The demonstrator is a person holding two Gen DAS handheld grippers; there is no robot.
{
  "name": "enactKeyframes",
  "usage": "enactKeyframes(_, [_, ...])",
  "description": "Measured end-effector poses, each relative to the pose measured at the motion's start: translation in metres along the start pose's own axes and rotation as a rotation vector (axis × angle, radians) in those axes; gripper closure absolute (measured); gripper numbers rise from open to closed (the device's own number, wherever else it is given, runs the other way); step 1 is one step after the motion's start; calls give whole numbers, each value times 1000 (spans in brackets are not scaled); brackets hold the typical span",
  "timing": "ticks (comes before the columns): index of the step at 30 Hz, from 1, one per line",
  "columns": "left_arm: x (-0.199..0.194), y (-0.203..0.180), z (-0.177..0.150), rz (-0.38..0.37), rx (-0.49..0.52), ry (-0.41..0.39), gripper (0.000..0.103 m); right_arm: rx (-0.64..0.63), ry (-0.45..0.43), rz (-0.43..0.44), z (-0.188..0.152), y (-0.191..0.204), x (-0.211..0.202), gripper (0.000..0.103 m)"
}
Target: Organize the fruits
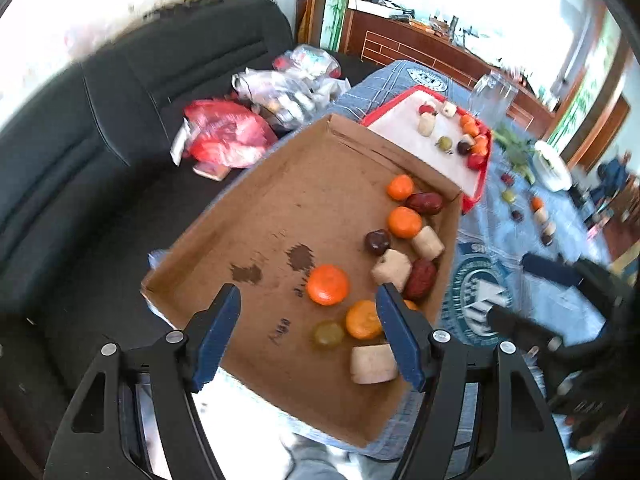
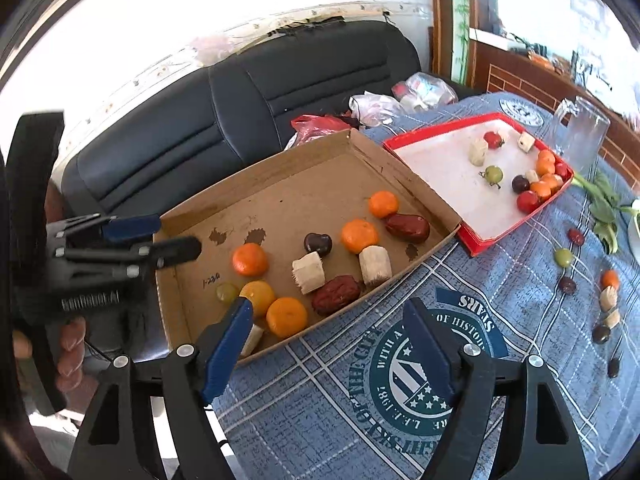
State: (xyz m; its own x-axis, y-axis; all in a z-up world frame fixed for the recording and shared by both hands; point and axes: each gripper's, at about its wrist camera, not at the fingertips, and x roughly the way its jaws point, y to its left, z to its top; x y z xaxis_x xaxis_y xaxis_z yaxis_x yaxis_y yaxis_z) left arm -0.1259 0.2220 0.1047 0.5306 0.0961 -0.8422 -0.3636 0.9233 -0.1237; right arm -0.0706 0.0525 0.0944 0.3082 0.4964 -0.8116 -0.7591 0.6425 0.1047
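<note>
The left gripper (image 1: 308,300) hangs over the near end of the shallow brown cardboard tray (image 1: 256,216), its blue-padded jaws spread apart with nothing pinched. Between and just ahead of its fingertips lies a round orange mandarin (image 1: 327,284); a second mandarin (image 1: 363,319) and a pale green grape (image 1: 328,334) lie just inside the right-hand jaw, and a cut beige cane cylinder (image 1: 374,363) sits beside that jaw.

The right gripper (image 2: 328,316) is also spread and empty. It hangs over the blue checked tablecloth (image 2: 520,300), just off the tray's near edge. Ahead and to its left, in the tray, lie mandarins, dark red dates (image 2: 335,289) and a dark cherry (image 2: 318,243). Further ahead to its right stands the red-rimmed white tray (image 2: 440,184) holding more fruit. Loose fruit lies on the cloth at far right.
</note>
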Motion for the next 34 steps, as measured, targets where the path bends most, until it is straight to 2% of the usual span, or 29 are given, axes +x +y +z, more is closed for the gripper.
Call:
enactKeyframes(4, [3, -8, -2, 54, 61, 5, 33, -19, -3, 2, -3, 5, -3, 23])
enactKeyframes(9, [0, -14, -5, 69, 79, -2, 33, -24, -5, 15, -3, 4, -6, 14])
enactKeyframes(14, [-2, -19, -3, 84, 90, -10, 33, -27, -2, 20, -1, 6, -8, 12])
enactKeyframes(23, [3, -19, 2, 82, 68, 10, 33, -29, -4, 12, -1, 4, -11, 12])
enactKeyframes(27, [6, -19, 2, 79, 60, 23, 26, -27, 1, 10, -2, 4, -10, 12])
enactKeyframes(34, [10, -22, 0, 72, 71, 35, 25, -27, 7, 8, -5, 5, -9, 12])
